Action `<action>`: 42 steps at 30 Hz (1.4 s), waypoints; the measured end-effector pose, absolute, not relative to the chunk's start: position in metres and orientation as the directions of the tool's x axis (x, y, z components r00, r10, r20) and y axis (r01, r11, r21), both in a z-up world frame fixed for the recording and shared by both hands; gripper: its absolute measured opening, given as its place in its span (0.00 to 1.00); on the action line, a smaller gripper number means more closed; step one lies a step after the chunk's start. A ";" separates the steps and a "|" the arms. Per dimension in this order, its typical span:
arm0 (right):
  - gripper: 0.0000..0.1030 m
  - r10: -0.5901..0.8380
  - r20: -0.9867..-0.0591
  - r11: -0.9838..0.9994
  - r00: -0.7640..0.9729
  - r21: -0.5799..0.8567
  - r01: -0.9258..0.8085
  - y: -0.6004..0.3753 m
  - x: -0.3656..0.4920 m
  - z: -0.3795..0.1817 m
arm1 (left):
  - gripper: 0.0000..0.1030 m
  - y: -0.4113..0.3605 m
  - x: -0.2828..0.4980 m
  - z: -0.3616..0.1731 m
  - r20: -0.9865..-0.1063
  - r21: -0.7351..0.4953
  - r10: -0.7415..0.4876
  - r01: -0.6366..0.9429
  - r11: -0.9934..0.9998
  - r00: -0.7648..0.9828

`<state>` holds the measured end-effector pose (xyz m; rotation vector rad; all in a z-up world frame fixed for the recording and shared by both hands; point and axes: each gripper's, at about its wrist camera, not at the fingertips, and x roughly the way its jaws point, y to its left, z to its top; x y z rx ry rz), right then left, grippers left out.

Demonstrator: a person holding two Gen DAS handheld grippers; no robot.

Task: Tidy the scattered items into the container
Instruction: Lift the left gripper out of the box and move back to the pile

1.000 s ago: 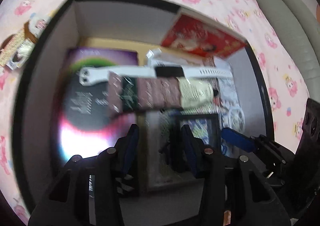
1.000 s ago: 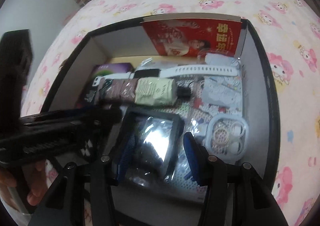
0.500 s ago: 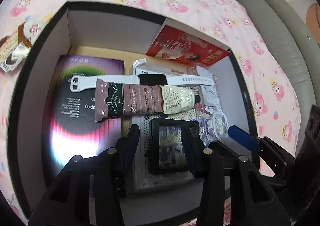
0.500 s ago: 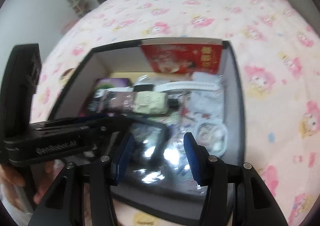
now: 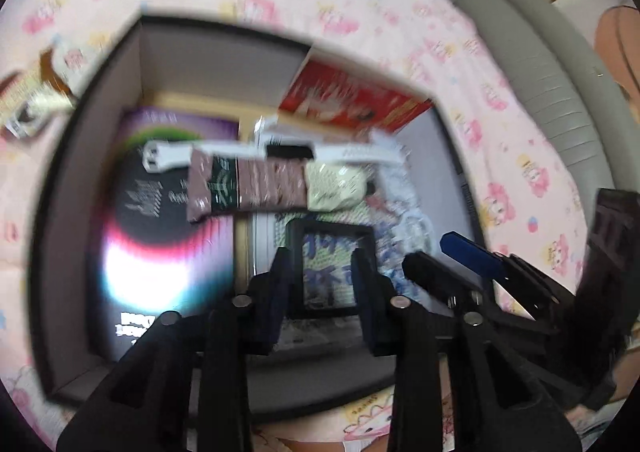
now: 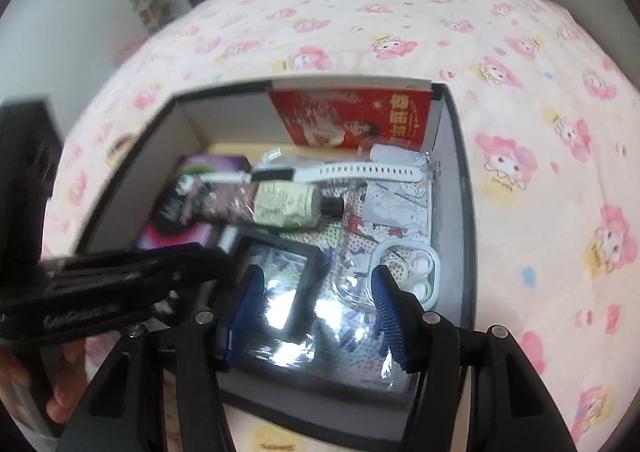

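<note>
A black box (image 6: 460, 187) (image 5: 80, 131) sits on a pink cartoon bedsheet and holds several items: a red packet (image 6: 352, 117), a white watch (image 6: 360, 173) (image 5: 280, 151), a maroon and cream tube (image 6: 280, 203) (image 5: 260, 187), a purple booklet (image 5: 160, 211), a black-framed card in plastic (image 6: 276, 284) (image 5: 332, 268) and a clear lens case (image 6: 404, 268). My left gripper (image 5: 320, 288) is open and empty above the box's near side. My right gripper (image 6: 316, 304) is open and empty above the framed card.
A brown and white snack packet (image 5: 32, 99) lies on the sheet outside the box's left wall. A grey sofa (image 5: 560, 63) stands beyond the bed to the right. The left gripper's body (image 6: 100, 292) crosses the right wrist view at the left.
Both grippers have pulled up and back from the box, open and empty throughout. The box contents have not moved.
</note>
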<state>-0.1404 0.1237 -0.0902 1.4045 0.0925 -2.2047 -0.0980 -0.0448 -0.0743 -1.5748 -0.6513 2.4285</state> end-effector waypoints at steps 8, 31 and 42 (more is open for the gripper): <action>0.56 -0.389 -0.758 -0.898 -0.523 0.186 0.398 0.132 -0.102 -0.028 | 0.55 -0.047 -0.068 -0.016 -0.752 -0.393 0.319 0.004 -0.920 -0.577; 0.57 -0.459 -0.688 -0.879 -0.562 0.261 0.399 0.119 -0.040 0.003 | 0.66 -0.056 -0.023 0.018 -0.706 -0.300 0.262 -0.058 -0.952 -0.657; 0.57 -0.470 -0.709 -0.859 -0.526 0.231 0.456 0.070 -0.031 0.000 | 0.66 -0.104 -0.012 0.014 -0.716 -0.286 0.228 -0.020 -0.958 -0.660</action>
